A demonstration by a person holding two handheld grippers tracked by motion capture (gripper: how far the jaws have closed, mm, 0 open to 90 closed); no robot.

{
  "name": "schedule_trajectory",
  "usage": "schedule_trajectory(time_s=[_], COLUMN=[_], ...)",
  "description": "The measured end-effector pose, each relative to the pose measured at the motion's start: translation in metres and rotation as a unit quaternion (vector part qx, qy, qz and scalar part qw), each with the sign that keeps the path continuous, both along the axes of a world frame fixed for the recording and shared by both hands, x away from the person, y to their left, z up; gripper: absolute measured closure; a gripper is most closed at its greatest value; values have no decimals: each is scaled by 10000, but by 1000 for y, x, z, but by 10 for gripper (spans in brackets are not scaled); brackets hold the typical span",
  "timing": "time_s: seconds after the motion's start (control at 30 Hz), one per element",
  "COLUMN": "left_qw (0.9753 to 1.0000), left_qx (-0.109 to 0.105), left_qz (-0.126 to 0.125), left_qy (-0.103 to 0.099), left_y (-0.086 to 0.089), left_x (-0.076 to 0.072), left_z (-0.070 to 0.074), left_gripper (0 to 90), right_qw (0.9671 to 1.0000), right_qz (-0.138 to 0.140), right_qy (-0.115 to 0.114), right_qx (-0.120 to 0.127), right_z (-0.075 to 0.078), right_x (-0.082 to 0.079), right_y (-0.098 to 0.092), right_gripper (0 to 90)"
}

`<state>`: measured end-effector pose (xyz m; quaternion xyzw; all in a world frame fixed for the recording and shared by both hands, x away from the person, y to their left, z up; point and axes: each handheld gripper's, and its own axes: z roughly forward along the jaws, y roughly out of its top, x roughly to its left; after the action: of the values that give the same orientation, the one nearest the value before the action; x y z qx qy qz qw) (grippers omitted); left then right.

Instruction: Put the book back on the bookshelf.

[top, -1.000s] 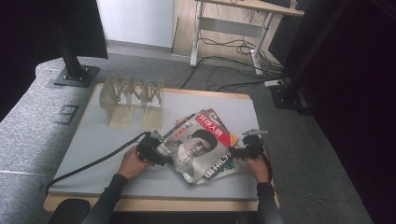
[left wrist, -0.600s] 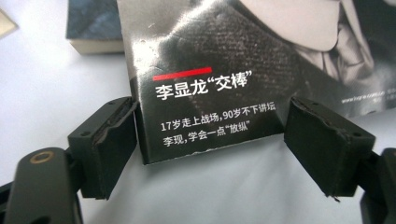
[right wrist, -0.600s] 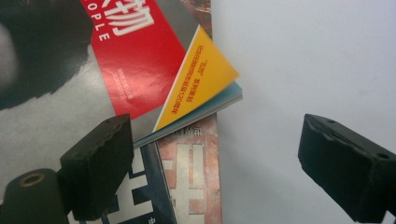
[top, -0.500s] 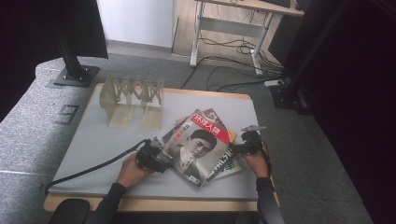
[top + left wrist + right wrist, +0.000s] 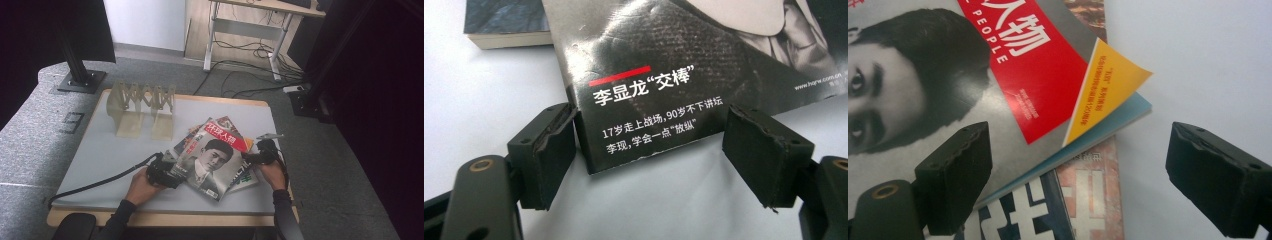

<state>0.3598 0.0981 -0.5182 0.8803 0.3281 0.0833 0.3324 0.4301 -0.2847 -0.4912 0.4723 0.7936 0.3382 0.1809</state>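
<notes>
A top magazine [image 5: 212, 157] with a black-and-white portrait and red title band lies slanted on a loose stack of magazines on the table [image 5: 100, 165]. My left gripper [image 5: 167, 172] is open at the magazine's near left corner. In the left gripper view that corner of the cover [image 5: 649, 100] lies between the spread jaws of the gripper [image 5: 649, 155], low on the table. My right gripper [image 5: 254, 156] is open at the stack's right side. In the right gripper view the gripper [image 5: 1078, 170] straddles the yellow cover corner [image 5: 1103, 85], which curls up, and the lower magazines [image 5: 1088, 200].
A pale wooden folding rack [image 5: 142, 107] stands at the back left of the table. A dark book edge [image 5: 504, 25] lies beyond the left gripper. A black stand base [image 5: 80, 80] sits off the table's back left corner, and a cable [image 5: 100, 182] trails left.
My left gripper has slid a little toward the table's near edge, to the cover's lower corner. The right gripper and the stack have barely moved.
</notes>
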Motion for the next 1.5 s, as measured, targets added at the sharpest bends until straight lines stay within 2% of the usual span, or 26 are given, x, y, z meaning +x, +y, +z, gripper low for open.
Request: schedule_trajectory(time_s=[0.17,0.23,0.37,0.6,0.7,0.77,0.9,1.03,1.13,1.27,1.33,1.5], left_qw=[10000,10000,9999,9999,9999,9999,9999,9999,9998,9999,9999,9999], left_qx=[17,40,53,51,51,48,54,56,72,55,58,60], left_qz=[-20,-42,-65,-88,-94,-87,-87,-86,-87,-88,-90,-92], left_qy=[-41,-53,-71,-89,-96,-104,-118,-118,-133,-121,-124,-131], left_y=[-1,-1,0,0,0,0,0,0,0,0,0,0], left_x=[-2,-2,-2,-2,-2,-2,-2,-2,-3,-3,-3,-3], left_z=[-1,-1,-1,-1,-2,-2,-2,-2,-2,-2,-2,-2], left_gripper=[215,214,214,213,214,214,214,214,214,214,215,214], right_qw=[9999,9998,9992,9982,9976,9978,9982,9988,9985,9976,9967,9944], right_qz=[48,7,1,-16,60,49,13,-13,-35,-109,-149,-136], right_qy=[120,201,350,475,524,504,439,342,363,452,544,689], right_qx=[-30,97,199,368,445,420,408,358,418,509,588,788], right_z=[-4,-6,-8,-10,-9,-9,-7,-3,-1,-2,-6,-11], right_x=[5,10,16,24,27,28,29,27,27,27,26,28], right_y=[3,2,0,0,2,3,3,0,-4,-9,-13,-14], right_gripper=[100,74,38,52,89,95,164,302,368,334,241,176])
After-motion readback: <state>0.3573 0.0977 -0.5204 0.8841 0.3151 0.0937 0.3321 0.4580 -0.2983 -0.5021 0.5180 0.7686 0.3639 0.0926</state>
